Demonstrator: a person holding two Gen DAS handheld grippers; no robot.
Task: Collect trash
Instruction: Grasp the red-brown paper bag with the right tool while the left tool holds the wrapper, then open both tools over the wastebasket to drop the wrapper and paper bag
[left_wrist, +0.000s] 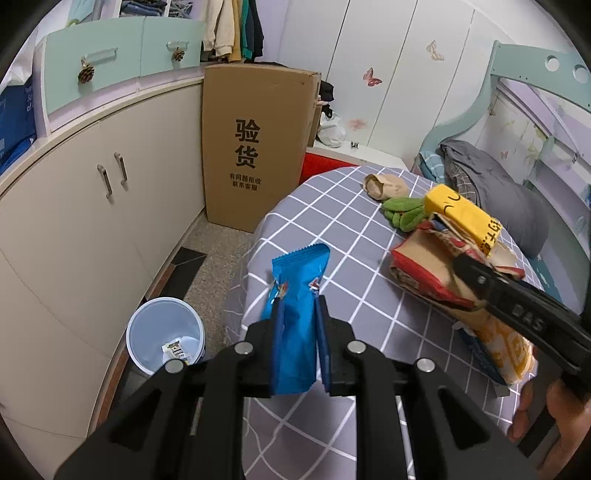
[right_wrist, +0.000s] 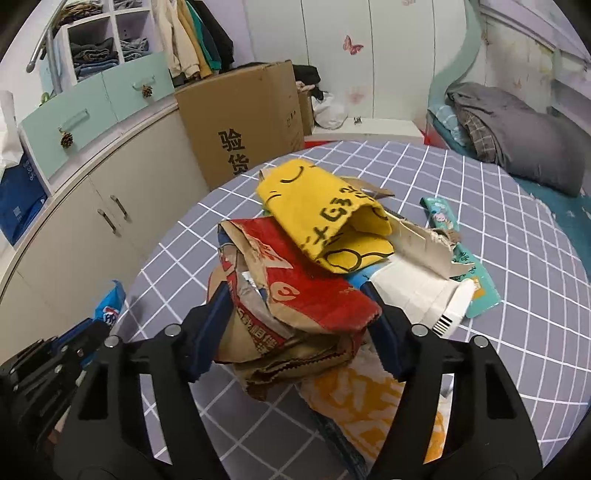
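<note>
two sets of fingers are out over the checked bed (left_wrist: 332, 221). my left fingers (left_wrist: 299, 317) are pinched narrow on a blue wrapper (left_wrist: 295, 295), which stands up between the pads, its top edge toward twelve o'clock. down at eight o'clock in the left view, a white bin (left_wrist: 164, 332) stands on the floor with a scrap of packaging inside. my right fingers (right_wrist: 295, 314) are spread fairly wide around a crumpled red-and-brown bag (right_wrist: 295, 295); both blue pads (right_wrist: 212, 325) lie against its sides. a yellow cloth (right_wrist: 325, 221) rests on that bag toward twelve o'clock, torn white card (right_wrist: 417, 269) lies at two o'clock, and a teal wrapper (right_wrist: 469, 266) just beyond it. a tall carton (left_wrist: 255, 147) stands beside the bed at eleven o'clock.
</note>
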